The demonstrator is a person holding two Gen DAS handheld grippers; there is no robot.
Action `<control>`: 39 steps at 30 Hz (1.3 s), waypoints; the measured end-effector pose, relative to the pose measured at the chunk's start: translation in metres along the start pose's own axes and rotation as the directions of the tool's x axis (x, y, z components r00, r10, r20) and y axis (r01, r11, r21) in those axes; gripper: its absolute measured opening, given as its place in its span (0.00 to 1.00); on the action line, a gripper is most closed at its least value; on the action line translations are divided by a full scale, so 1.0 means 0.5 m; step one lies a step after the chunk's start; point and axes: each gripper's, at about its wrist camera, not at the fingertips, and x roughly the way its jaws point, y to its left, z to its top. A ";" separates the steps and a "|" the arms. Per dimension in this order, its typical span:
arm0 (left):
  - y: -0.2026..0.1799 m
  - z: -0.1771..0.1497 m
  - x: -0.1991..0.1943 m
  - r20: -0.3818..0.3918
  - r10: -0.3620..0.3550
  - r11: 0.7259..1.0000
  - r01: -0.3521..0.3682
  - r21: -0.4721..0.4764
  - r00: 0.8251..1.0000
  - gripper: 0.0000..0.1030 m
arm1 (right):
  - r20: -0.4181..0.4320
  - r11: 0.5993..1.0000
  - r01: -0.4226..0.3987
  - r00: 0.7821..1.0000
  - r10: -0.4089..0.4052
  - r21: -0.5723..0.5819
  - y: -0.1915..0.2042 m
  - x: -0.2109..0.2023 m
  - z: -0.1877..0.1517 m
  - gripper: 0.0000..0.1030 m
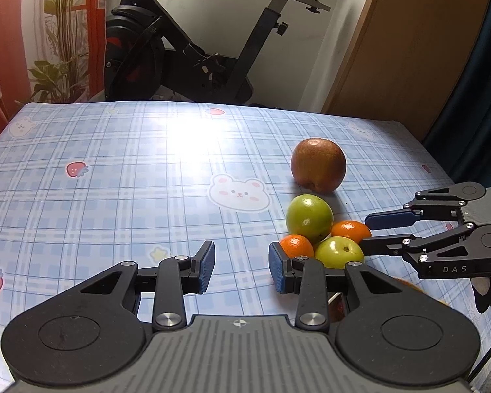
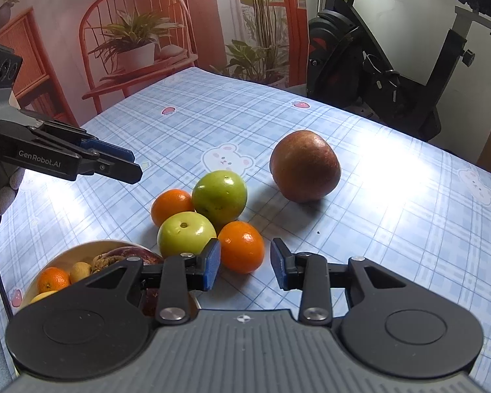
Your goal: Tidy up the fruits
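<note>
Our left gripper [image 1: 241, 267] has its blue pads apart with nothing between them, just bare tablecloth [image 1: 114, 196]. The right pad sits just beside a small orange [image 1: 297, 245] at the near-left edge of the fruit cluster. Our right gripper [image 2: 245, 263] is parted too and empty, its left pad right next to the other orange [image 2: 242, 245], though we can't tell if it actually touches.

The cluster itself: two green apples [image 2: 219, 196] [image 2: 186, 233] and the two oranges all bunched up touching each other. A big reddish apple [image 2: 305, 166] sits apart, farther back. A bowl [image 2: 81, 249] with some fruit already in it sits near our right gripper's left side.
</note>
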 end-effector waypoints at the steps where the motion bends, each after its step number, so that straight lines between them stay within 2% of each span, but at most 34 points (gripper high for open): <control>1: -0.002 0.000 0.002 -0.002 -0.005 1.000 0.005 0.005 1.000 0.37 | -0.001 1.000 -0.002 1.000 0.002 0.001 0.000 0.002 0.001 0.36; 14: -0.022 0.001 0.026 -0.030 -0.077 0.997 0.078 0.022 0.997 0.37 | 0.011 0.999 -0.022 1.000 0.021 0.042 -0.016 0.008 0.006 0.36; 21: -0.020 0.016 0.052 -0.056 -0.118 0.993 0.117 -0.010 0.991 0.37 | 0.027 0.998 -0.001 1.000 -0.001 0.057 -0.026 -0.009 0.000 0.35; 27: -0.016 0.019 0.074 -0.093 -0.158 0.987 0.155 -0.036 0.983 0.38 | 0.040 0.996 -0.017 0.999 0.014 0.084 -0.031 -0.008 -0.006 0.35; 35: -0.019 0.016 0.078 -0.102 -0.167 0.986 0.166 -0.016 0.981 0.38 | 0.040 0.994 -0.039 0.999 0.035 0.102 -0.036 0.005 -0.001 0.40; 39: -0.012 0.019 0.086 -0.104 -0.183 0.983 0.180 -0.040 0.978 0.38 | 0.036 0.992 -0.046 0.998 0.042 0.117 -0.037 0.013 0.001 0.41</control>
